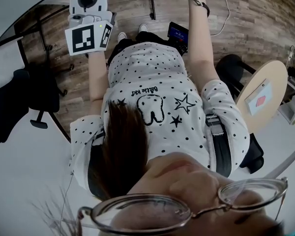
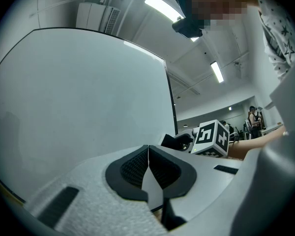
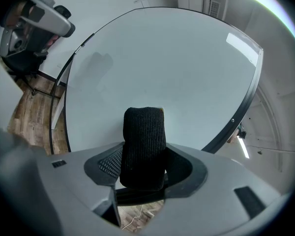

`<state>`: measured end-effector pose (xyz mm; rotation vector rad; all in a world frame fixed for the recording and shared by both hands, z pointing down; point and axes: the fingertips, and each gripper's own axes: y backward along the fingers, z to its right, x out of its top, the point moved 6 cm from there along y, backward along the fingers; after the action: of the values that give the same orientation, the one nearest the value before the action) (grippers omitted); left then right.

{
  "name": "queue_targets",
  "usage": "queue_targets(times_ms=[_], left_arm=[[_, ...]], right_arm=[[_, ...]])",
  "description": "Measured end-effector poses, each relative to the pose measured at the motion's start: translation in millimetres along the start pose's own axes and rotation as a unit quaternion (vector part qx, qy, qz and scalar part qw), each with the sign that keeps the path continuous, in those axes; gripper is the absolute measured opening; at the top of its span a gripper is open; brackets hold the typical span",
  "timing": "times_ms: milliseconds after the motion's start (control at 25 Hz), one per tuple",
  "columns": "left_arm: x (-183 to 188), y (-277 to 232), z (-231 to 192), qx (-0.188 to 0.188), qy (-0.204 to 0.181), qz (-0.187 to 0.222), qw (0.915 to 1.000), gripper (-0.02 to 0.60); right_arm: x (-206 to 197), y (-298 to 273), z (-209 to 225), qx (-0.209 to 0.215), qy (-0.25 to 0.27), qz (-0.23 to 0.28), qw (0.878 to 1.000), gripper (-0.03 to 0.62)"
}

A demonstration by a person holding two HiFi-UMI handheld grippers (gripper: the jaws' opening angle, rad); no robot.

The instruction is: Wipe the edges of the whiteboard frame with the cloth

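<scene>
The cloth [image 3: 143,146] is pinched by the right gripper [image 3: 143,167] fingers; the left gripper [image 2: 148,167] fingers are pressed together, empty. Slippage is risked once the cloth is dragged along the whiteboard frame [image 3: 246,100].

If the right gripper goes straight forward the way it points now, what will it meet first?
Probably the white face of the whiteboard, not its dark frame; the black cloth held in the right gripper would touch first. Distance is unclear.

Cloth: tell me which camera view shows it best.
The right gripper view: the black cloth sits close up, clamped between the fingers of the right gripper, before the whiteboard. The head view and left gripper view show none of it.
</scene>
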<state>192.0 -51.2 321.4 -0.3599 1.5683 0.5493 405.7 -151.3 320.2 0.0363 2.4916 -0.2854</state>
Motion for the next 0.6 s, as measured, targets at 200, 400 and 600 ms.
queue_targets(times_ms=[200, 400, 600], left_arm=[[-1, 1, 1, 0.002, 0.001, -0.002, 1.0000, 0.020], [-1, 0, 0, 0.003, 0.003, -0.003, 1.0000, 0.020], [1, 0, 0, 0.003, 0.003, -0.002, 1.0000, 0.020]], right_arm=[[2, 0, -2, -0.005, -0.007, 0.011, 1.000, 0.238], [-7, -3, -10, 0.006, -0.002, -0.004, 1.000, 0.238], [-15, -5, -18, 0.014, 0.002, -0.017, 1.000, 0.238]])
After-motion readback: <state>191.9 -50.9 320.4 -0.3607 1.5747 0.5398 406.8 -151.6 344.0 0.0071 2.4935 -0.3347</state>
